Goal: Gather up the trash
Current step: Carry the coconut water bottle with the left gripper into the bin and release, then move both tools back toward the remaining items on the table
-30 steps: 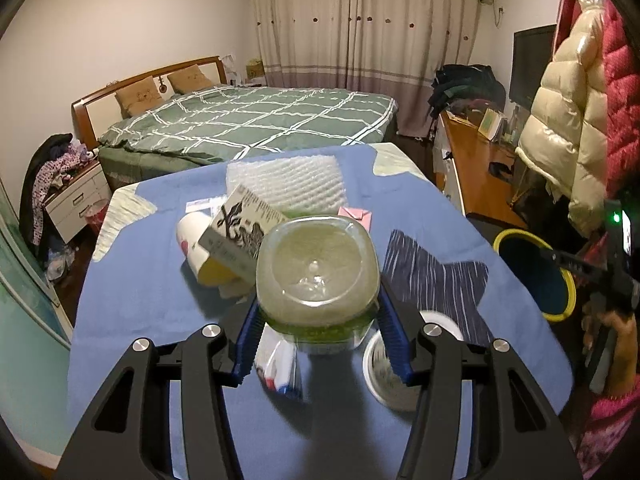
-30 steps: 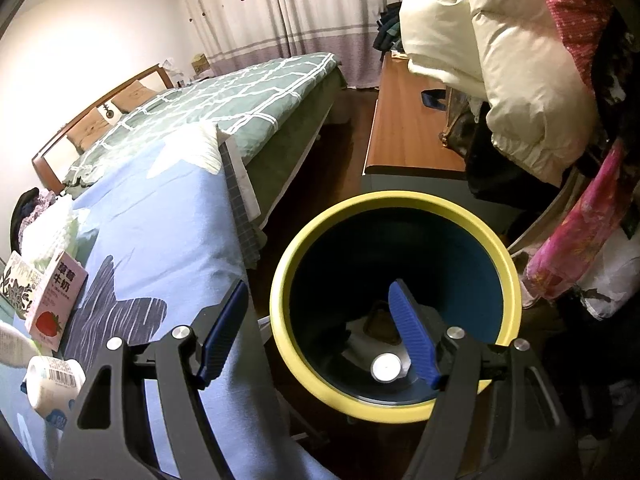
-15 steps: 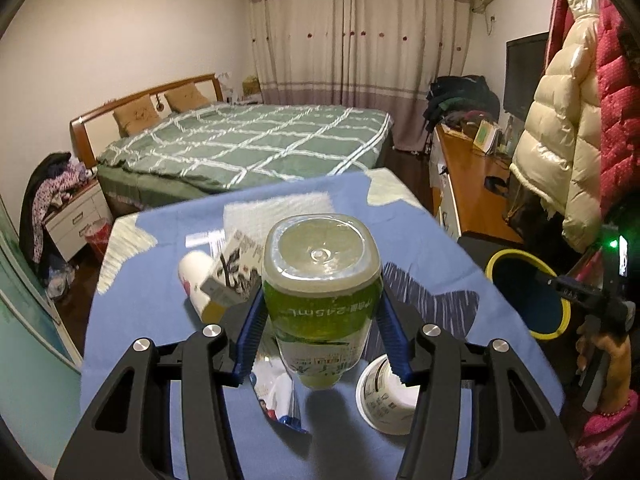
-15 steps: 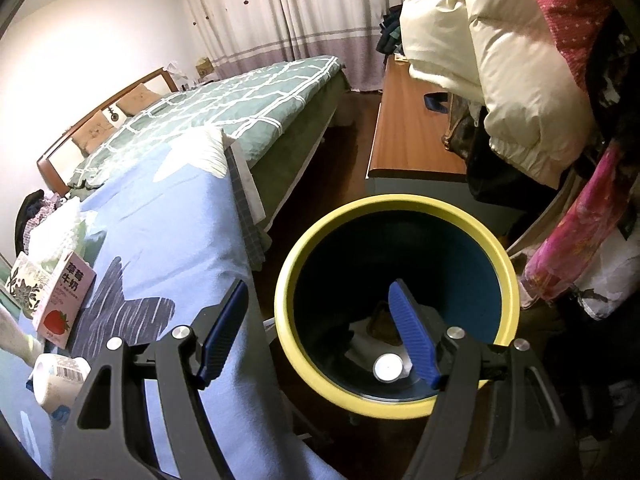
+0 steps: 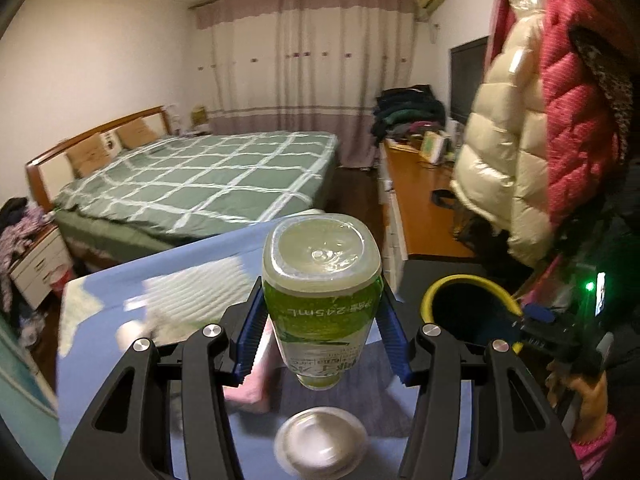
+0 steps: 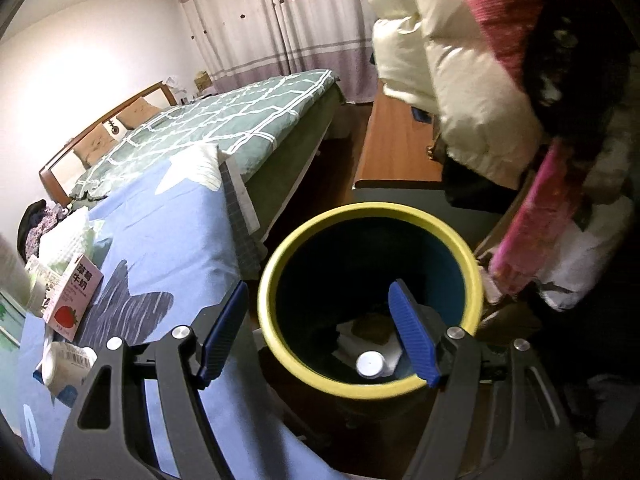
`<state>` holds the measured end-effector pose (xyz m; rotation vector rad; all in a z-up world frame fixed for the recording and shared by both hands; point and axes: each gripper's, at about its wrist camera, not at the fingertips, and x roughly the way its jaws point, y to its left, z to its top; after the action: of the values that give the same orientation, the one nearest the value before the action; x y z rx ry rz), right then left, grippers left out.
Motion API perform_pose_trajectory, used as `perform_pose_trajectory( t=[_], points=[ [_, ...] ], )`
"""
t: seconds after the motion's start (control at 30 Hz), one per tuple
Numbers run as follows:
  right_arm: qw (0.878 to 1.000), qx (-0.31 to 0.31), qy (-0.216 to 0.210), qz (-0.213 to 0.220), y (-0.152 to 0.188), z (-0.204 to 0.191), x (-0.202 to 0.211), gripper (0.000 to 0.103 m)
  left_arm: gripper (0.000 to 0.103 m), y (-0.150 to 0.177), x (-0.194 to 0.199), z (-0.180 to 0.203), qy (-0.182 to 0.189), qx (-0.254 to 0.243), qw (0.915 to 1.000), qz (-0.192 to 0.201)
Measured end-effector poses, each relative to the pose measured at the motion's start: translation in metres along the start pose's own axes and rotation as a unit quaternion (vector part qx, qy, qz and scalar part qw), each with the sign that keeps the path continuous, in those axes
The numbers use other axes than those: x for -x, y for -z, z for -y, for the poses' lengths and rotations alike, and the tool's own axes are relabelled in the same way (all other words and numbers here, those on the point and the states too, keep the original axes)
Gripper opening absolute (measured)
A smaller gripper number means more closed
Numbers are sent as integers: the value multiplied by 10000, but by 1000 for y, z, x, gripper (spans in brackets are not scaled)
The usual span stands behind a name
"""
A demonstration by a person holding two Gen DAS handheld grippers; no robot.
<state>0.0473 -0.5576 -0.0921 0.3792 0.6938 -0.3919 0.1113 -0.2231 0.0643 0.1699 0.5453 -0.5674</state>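
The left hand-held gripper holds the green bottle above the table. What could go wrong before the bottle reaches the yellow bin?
1. The green bottle hangs bottom-up in the left hand-held gripper, pinched at its wider body; it might slip down onto the white cup below.
2. The right hand-held gripper is open across the rim of the yellow bin, so the bottle could hit it on the way in.
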Motion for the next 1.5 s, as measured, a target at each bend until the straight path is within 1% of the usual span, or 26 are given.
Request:
perform_pose_trajectory(
  t=[0.2, 0.27, 0.37, 0.47, 0.7, 0.8, 0.87, 0.97, 1.03, 1.07, 1.2, 1.27, 1.3, 1.33, 1.4, 1.5],
  points=[
    [9999, -49, 119, 41, 5, 21, 14, 69, 52, -16, -51, 69, 619, -294, 9973, -255],
    [9998, -53, 182, 51, 7, 28, 18, 69, 52, -17, -67, 89, 761, -383, 9958, -343],
    [9997, -47, 221, 29, 12, 36, 23, 69, 52, -18, -102, 129, 1040, -521, 9914, -595],
    [9996, -67, 286, -19, 15, 44, 25, 69, 52, -16, -134, 159, 1239, -579, 9871, -838],
    [9989, -222, 396, -127, 23, 65, 21, 69, 52, 3, -195, 214, 1382, -790, 9785, -1314],
    [9983, -237, 497, -186, 27, 71, 19, 69, 52, 16, -217, 228, 1403, -809, 9740, -1581],
    [9978, -237, 565, -251, 30, 75, 17, 69, 52, 24, -229, 233, 1351, -819, 9719, -1748],
    [9973, -259, 601, -334, 34, 78, 14, 69, 52, 35, -241, 239, 1313, -842, 9687, -1929],
    [9971, -274, 607, -364, 35, 80, 13, 69, 63, 38, -243, 241, 1265, -859, 9693, -1926],
    [9971, -270, 606, -375, 36, 80, 13, 69, 73, 38, -240, 241, 1239, -856, 9709, -1865],
    [9976, -211, 565, -345, 35, 74, 15, 69, 74, 31, -220, 233, 1245, -845, 9735, -1722],
    [9980, -155, 518, -315, 32, 68, 16, 69, 74, 24, -203, 222, 1298, -739, 9754, -1623],
    [9983, -104, 485, -304, 32, 64, 17, 69, 75, 20, -186, 211, 1318, -673, 9777, -1490],
    [9985, -56, 454, -301, 32, 59, 17, 69, 77, 17, -175, 202, 1305, -636, 9795, -1393],
    [9988, 63, 368, -307, 31, 46, 16, 69, 87, 12, -144, 175, 1223, -499, 9845, -1155],
    [9989, 275, 197, -319, 31, 24, 13, 69, 93, 11, -104, 134, 961, -316, 9910, -879]
  ],
)
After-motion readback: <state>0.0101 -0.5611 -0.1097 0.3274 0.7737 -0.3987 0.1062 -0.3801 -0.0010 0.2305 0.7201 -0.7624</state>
